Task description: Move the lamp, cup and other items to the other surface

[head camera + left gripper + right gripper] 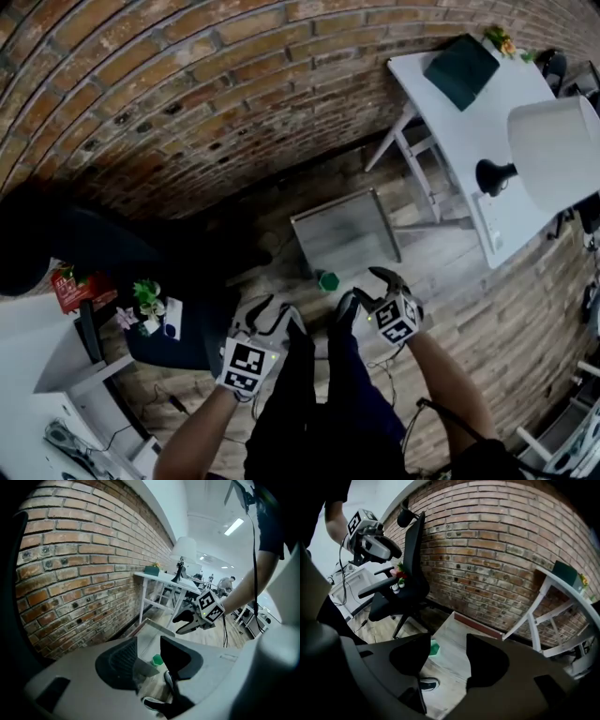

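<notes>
Your left gripper (272, 309) and right gripper (367, 289) both hang unclenched and empty. The lamp (558, 150) at upper right and the cup (328, 280) at centre both look yet to move.

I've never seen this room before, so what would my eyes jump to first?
The big brick wall curves across the top of the head view. A lamp with a huge white shade stands on the white table at the right. In the middle, a tiny bright green cup sits by a low grey table, with the left gripper and right gripper open just below it.
</notes>
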Demonstrator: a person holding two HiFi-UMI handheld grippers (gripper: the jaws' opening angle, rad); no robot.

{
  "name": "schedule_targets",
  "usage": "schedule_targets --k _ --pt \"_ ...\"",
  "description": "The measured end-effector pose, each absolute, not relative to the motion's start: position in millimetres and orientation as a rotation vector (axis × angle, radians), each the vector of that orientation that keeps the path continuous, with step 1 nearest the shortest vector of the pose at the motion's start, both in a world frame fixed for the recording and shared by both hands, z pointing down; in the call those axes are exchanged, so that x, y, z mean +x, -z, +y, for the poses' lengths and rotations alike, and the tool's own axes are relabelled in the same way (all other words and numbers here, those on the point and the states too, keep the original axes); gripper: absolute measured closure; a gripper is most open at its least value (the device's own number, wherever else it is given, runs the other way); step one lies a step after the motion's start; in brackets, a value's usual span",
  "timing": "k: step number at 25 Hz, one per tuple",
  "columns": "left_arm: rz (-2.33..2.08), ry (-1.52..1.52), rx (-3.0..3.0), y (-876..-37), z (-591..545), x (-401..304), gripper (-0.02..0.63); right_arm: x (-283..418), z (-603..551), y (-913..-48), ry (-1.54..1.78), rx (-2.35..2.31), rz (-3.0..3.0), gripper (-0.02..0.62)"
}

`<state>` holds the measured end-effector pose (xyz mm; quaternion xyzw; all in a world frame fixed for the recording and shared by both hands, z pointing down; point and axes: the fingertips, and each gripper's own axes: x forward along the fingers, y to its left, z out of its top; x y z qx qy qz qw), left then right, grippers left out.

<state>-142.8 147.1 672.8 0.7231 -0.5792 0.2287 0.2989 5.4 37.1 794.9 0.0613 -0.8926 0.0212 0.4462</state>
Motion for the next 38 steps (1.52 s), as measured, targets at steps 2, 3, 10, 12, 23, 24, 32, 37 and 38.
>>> schedule_targets --k 2,3,10,12,23,24,32,37,38 --pt "-1.524 -0.612 1.915 -685 149 -143 0.456 0 53 -825 -0.066 0.094 -2.178 0.345" --pt "-1.518 -0.612 1.908 -692 151 -144 0.456 -2 62 -840 -0.065 0.058 -2.160 0.342" --pt "-1.502 -0.566 1.837 -736 161 -145 0.456 -4 97 -933 0.008 -0.123 -2.032 0.333" --pt "-1.500 -0.551 1.821 -749 163 -145 0.456 -2 99 -955 0.033 -0.144 -2.005 0.323" --pt "-1.448 -0.519 1.780 -800 175 -130 0.456 -2 106 -1029 -0.003 -0.148 -1.973 0.279" --pt "-1.446 -0.523 1.778 -803 176 -131 0.456 -4 108 -1033 0.000 -0.153 -1.973 0.275" --pt "-1.447 -0.527 1.743 -818 191 -135 0.456 -21 106 -1051 0.067 -0.165 -1.972 0.323" --pt "-1.438 -0.520 1.716 -822 198 -136 0.456 -20 105 -1050 0.034 -0.161 -1.966 0.343" --pt "-1.441 -0.519 1.719 -822 198 -136 0.456 -19 105 -1050 0.024 -0.156 -1.967 0.344"
